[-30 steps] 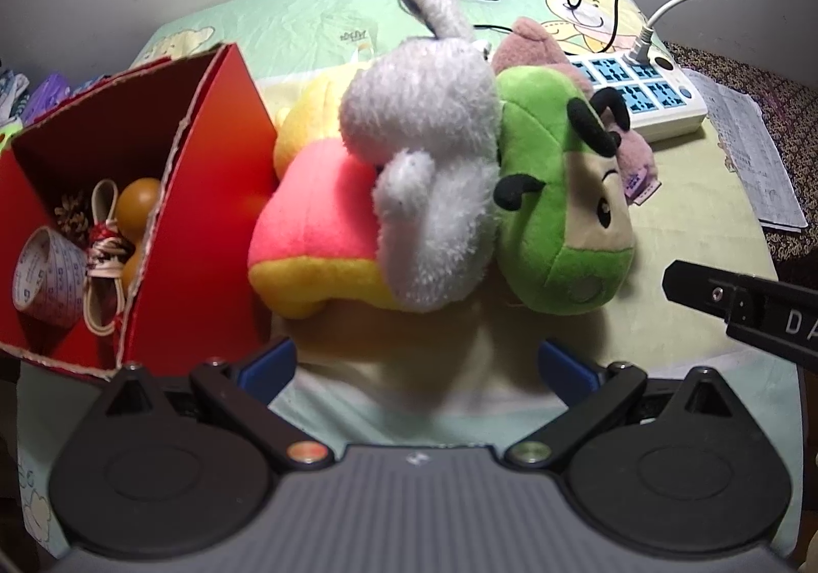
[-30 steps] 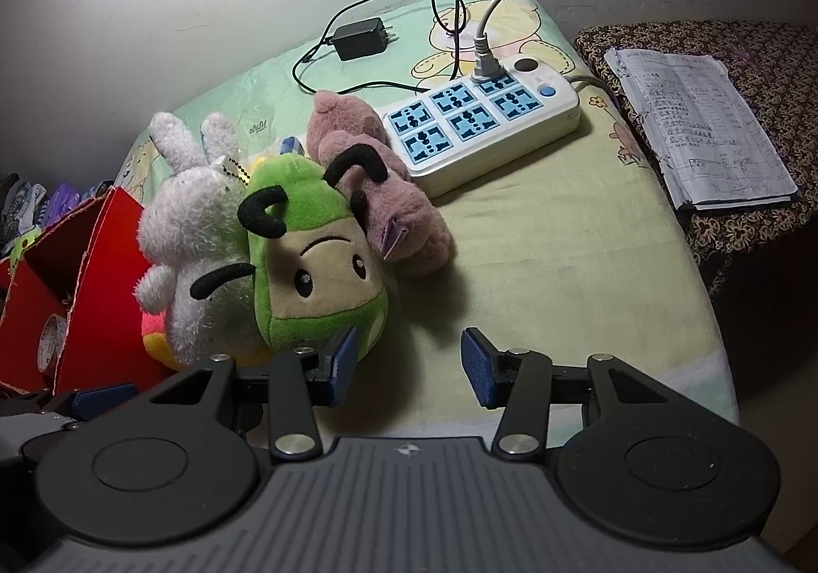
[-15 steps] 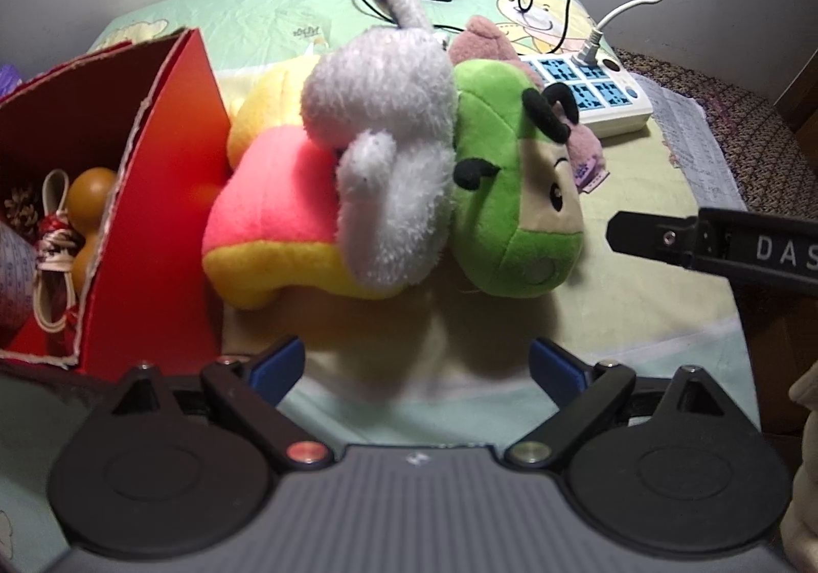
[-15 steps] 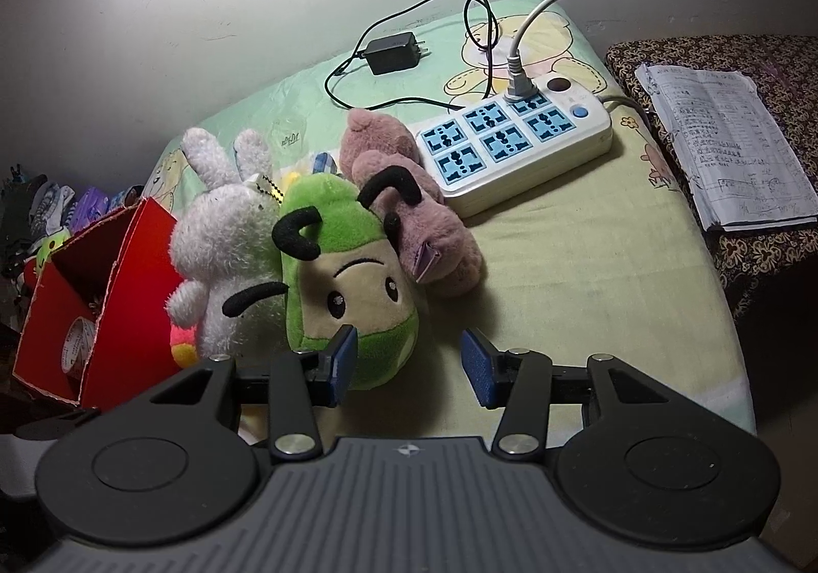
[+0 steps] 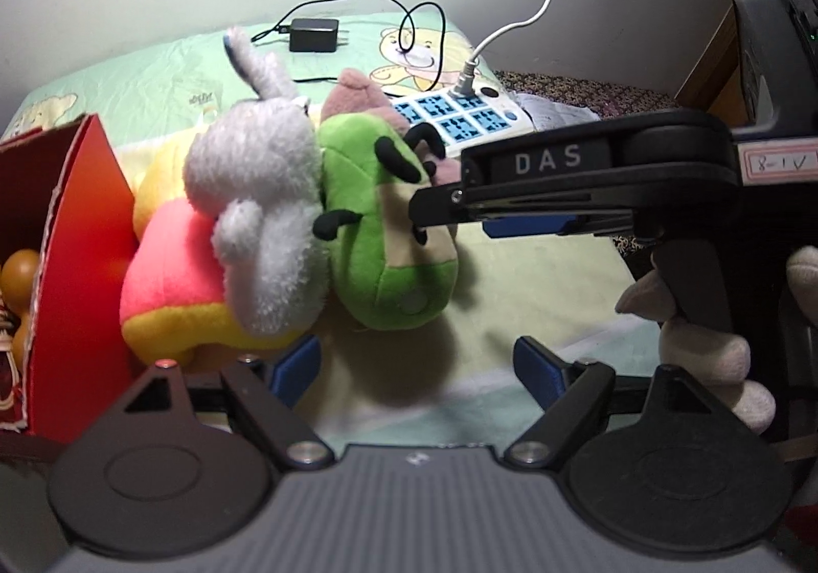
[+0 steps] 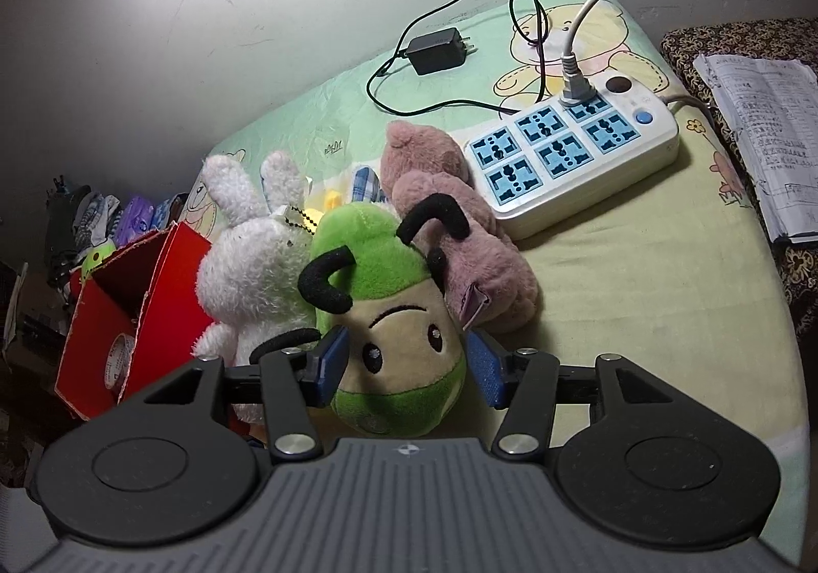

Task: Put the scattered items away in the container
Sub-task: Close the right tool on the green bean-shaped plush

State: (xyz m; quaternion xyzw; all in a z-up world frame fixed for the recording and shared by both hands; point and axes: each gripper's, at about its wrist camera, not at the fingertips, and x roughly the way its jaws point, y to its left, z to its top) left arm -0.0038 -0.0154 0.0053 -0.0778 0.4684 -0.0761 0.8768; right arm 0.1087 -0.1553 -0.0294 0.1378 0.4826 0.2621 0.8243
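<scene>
A green plush toy point(image 6: 388, 297) lies on the bed among a white rabbit plush point(image 6: 255, 266), a mauve plush point(image 6: 460, 225) and a yellow-and-pink plush point(image 5: 174, 276). My right gripper point(image 6: 406, 368) has the green toy's face between its blue pads; its jaws are opening and the pads do not press on it. From the left wrist view one of its black fingers point(image 5: 562, 184) reaches across to the green toy point(image 5: 378, 235). My left gripper point(image 5: 414, 366) hangs in front of the pile, jaws closing with nothing between them. The red box point(image 5: 76, 266) stands open to the left.
A white power strip point(image 6: 572, 154) with a plugged cable and a black charger point(image 6: 437, 51) lie behind the toys. Papers point(image 6: 767, 133) rest on a patterned surface at the right. The box holds a tape roll point(image 6: 120, 358) and round orange things. A gloved hand point(image 5: 716, 353) grips the right handle.
My right gripper moved forward until the green toy's face came between its pads, and its jaws widened. The left jaws narrowed and its view swung right, bringing the right gripper well into view.
</scene>
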